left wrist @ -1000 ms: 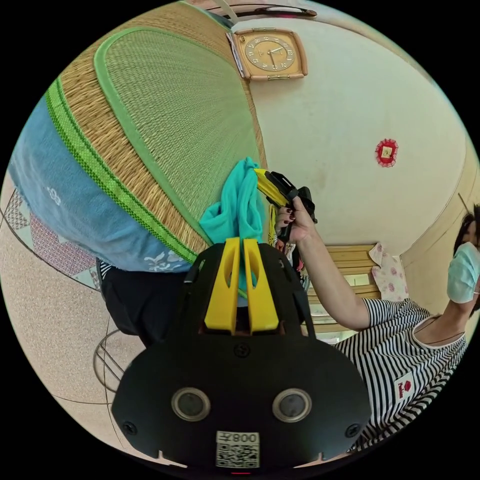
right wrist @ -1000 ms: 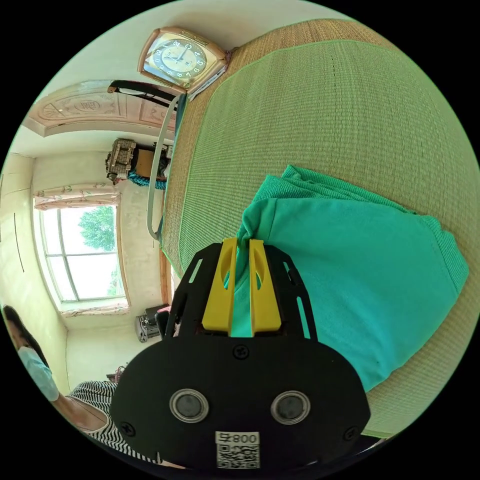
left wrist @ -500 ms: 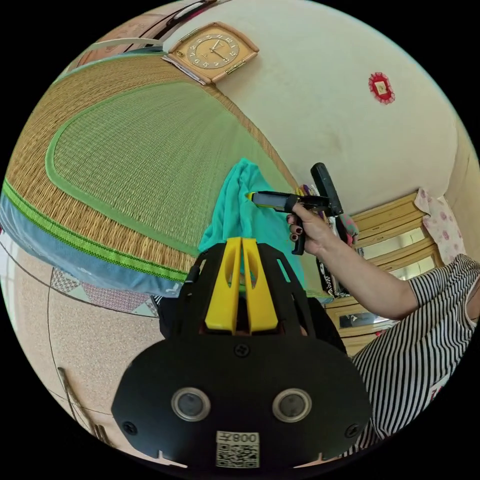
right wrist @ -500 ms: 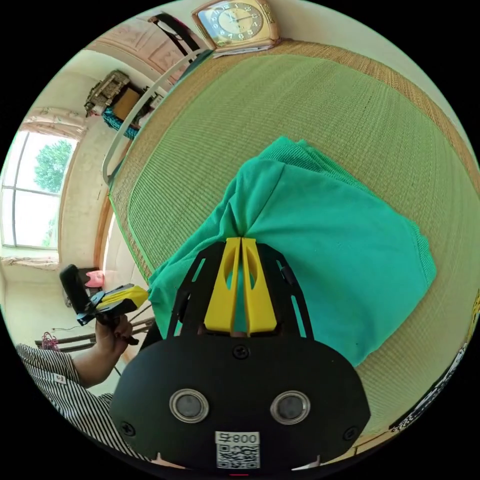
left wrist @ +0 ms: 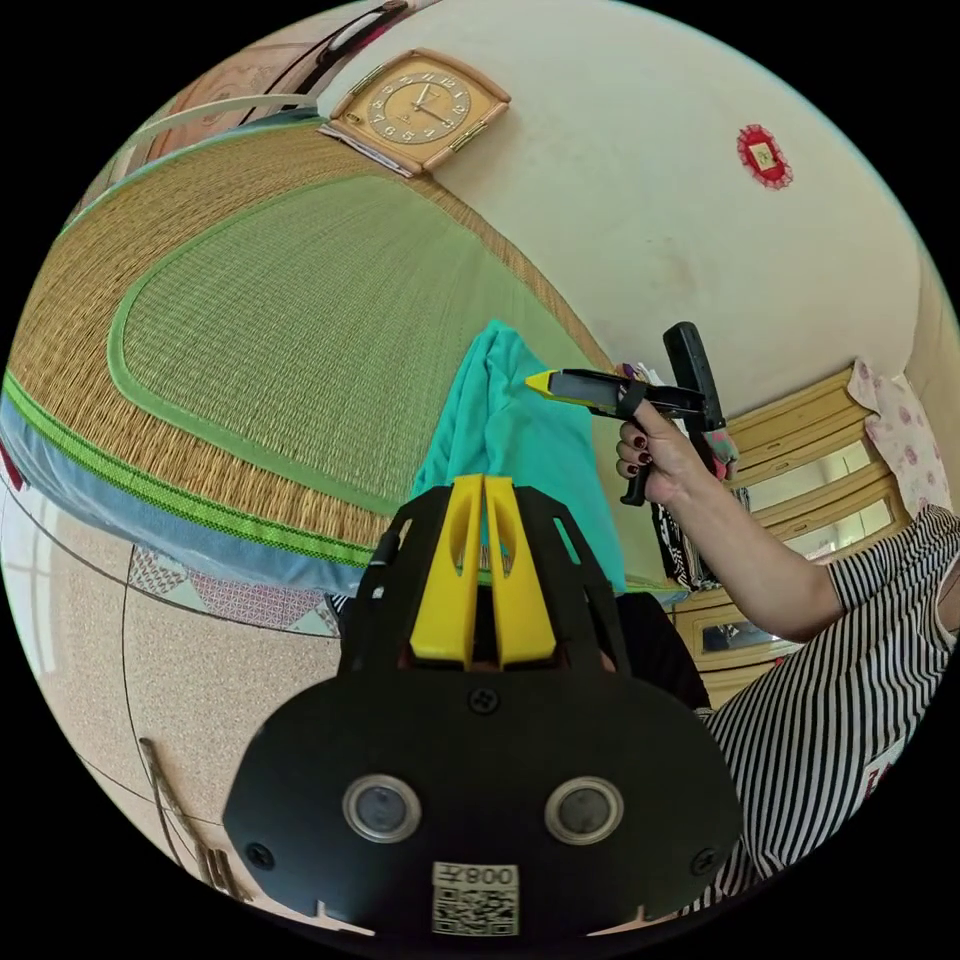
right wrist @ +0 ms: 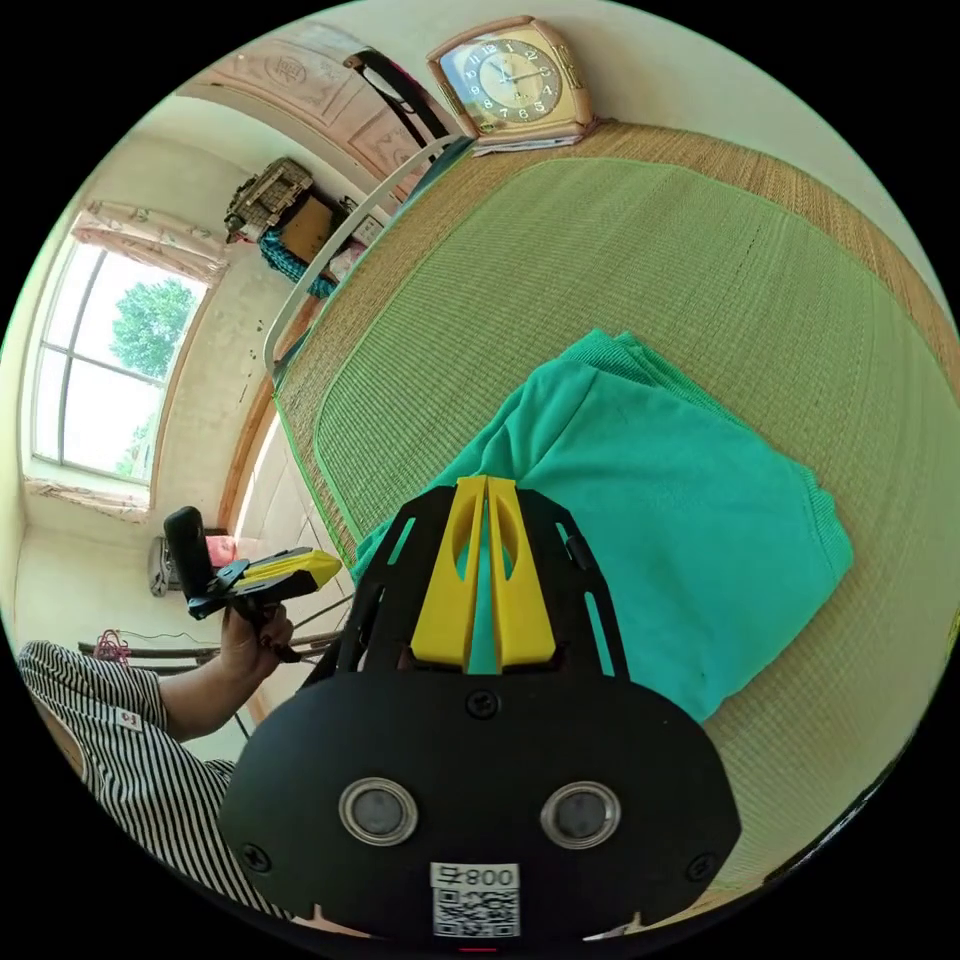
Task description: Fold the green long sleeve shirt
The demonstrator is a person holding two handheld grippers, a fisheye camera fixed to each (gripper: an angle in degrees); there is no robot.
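The green long sleeve shirt (right wrist: 680, 540) lies folded in a flat bundle on the woven mat (right wrist: 650, 260) of a bed. My right gripper (right wrist: 486, 483) is shut, its tips just over the shirt's near edge, and no cloth looks drawn up into them. In the left gripper view the shirt (left wrist: 510, 440) lies beyond my shut left gripper (left wrist: 484, 482), and a hand holds the right gripper (left wrist: 535, 380) above the bundle. The right gripper view shows the left gripper (right wrist: 325, 565) held off the bed's side with nothing in it.
A clock (left wrist: 420, 100) leans on the wall at the mat's far end, with a bed rail (right wrist: 340, 250) beside it. The person in a striped top (left wrist: 830, 680) stands by the bed. A wooden drawer unit (left wrist: 800, 470) stands behind; patterned floor (left wrist: 200, 680) lies below.
The shirt, drawn up at the right gripper's tips before, now lies settled on the mat. Both grippers have drawn back from it; the left one has moved off the bed's side.
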